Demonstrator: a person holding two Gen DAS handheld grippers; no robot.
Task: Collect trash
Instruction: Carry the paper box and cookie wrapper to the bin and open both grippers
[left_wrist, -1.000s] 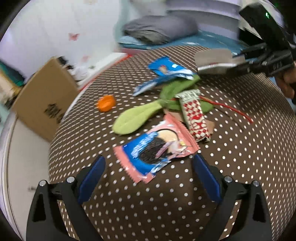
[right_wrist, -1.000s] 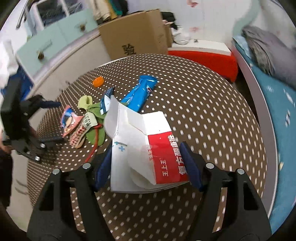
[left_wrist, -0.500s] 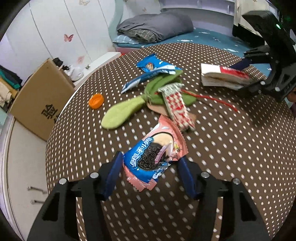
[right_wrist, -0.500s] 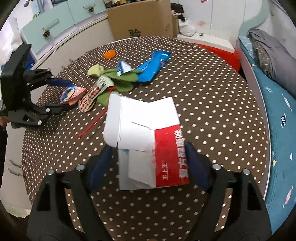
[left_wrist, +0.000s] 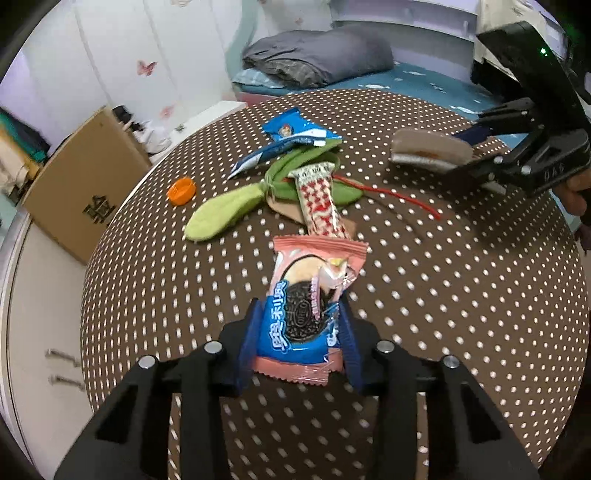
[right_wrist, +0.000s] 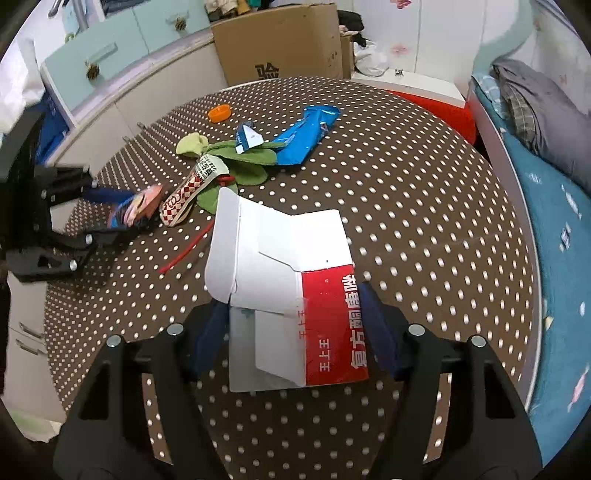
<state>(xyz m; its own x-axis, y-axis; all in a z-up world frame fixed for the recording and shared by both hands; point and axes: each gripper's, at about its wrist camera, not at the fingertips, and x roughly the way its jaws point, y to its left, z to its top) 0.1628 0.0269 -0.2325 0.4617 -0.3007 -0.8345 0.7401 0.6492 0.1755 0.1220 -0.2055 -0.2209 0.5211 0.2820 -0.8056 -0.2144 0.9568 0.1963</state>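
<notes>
The left claw (left_wrist: 297, 325) was clamped on the blue end of a pink-and-blue plastic cookie wrapper (left_wrist: 310, 291), printed with a dark sandwich cookie; its crimped pink far end stuck out past the blue fingers above the round brown tabletop with white polka dots (left_wrist: 461, 295). The right claw (right_wrist: 295, 325) gripped a flattened white cardboard box with a red band and white characters (right_wrist: 284, 291), its white flaps folded open and pointing away from the claw.

The remaining litter sat in one cluster near the middle of the tabletop. Just beyond the cookie wrapper lay a long red-and-white checkered wrapper (left_wrist: 319, 201), resting across a limp green cloth piece (left_wrist: 236, 208) with a knot at its middle. A thin red strip (left_wrist: 402, 195) ran out from under the checkered wrapper toward the right claw's side. At the far edge of the green cloth lay a blue snack packet (left_wrist: 291, 138), touching it. An orange round cap (left_wrist: 181, 190) sat apart on the cloth's other side, near the tabletop rim. Past that rim stood a brown cardboard carton (left_wrist: 81, 184).
</notes>
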